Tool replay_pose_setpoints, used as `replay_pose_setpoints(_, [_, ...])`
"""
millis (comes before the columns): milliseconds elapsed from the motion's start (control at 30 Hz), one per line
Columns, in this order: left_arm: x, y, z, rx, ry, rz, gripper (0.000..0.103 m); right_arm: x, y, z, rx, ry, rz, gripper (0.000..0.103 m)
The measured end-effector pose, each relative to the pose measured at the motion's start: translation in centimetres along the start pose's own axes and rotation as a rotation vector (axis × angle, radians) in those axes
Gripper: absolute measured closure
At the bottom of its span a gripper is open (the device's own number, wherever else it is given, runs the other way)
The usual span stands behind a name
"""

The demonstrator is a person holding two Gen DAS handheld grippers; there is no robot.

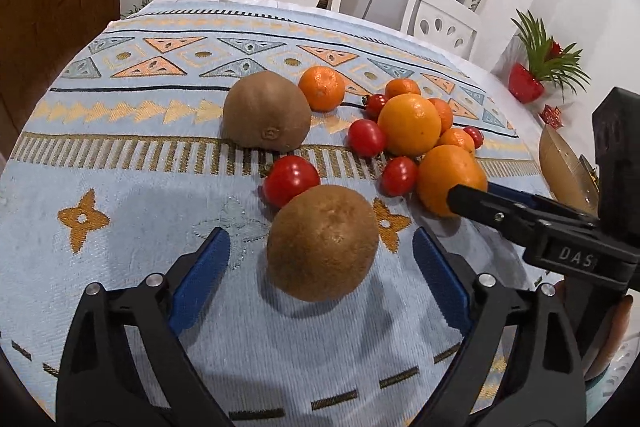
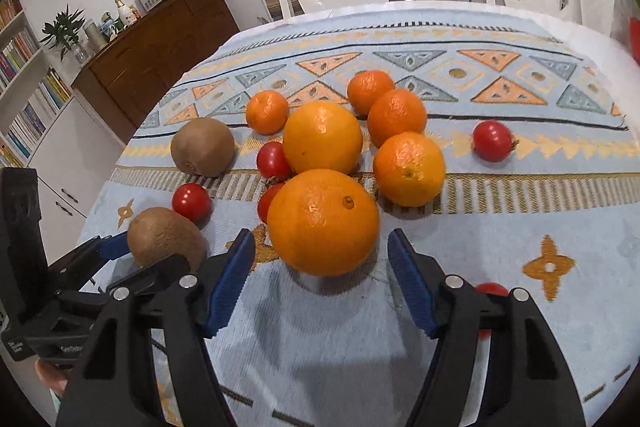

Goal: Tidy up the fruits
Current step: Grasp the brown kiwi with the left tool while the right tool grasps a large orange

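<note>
I have my left gripper (image 1: 322, 255) spread wide around the near kiwi (image 1: 323, 243), its pads clear of it. My right gripper (image 2: 322, 267) gapes too, the front orange (image 2: 323, 221) just ahead, untouched, near the table's (image 2: 520, 247) front edge

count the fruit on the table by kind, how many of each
kiwis: 2, near and far
big oranges: 2, near and behind it
mandarins: 4, at
tomatoes: 5 sure, at; the left view seems to show one more
total: 13, perhaps 14
</note>
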State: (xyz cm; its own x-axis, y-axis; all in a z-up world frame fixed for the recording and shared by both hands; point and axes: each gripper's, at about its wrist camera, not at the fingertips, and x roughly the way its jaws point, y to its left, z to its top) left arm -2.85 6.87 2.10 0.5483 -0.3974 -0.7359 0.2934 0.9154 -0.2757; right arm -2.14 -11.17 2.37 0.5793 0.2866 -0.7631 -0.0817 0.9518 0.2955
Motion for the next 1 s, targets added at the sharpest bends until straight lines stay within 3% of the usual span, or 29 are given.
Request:
replay_pose_setpoints(200, [0.3,-0.4,-0.1,0.019,0.010,0.016,0.019,0.6,-0.3,-0.5,0.008,-0.026,0.014,0.043])
replay_pose_setpoints(367, [0.6,0.4,0.0,-0.011,0.021,0.013,0.022,0.7,-0.2,-0.5,-0.001,-0.042,0.011,0.043])
replay_pose_setpoints(433, [0.7,0.6,0.0,-0.020,0.018,0.018,0.034,0.9,-0.2,-0.4,0.000,-0.039,0.012,0.043])
replay_pose_setpoints(733, [0.7,-0.3,-0.3,0.023,0.011,0.022,0.051,1.0,-1.0,-0.2,0.033,-0.037,0.045,0.040])
replay_pose_setpoints(1000, [0.4,-0.8,-0.4,0.052,-0.006,0.042,0.052,0.5,-0.4,-0.3,0.007,-0.062,0.030,0.045])
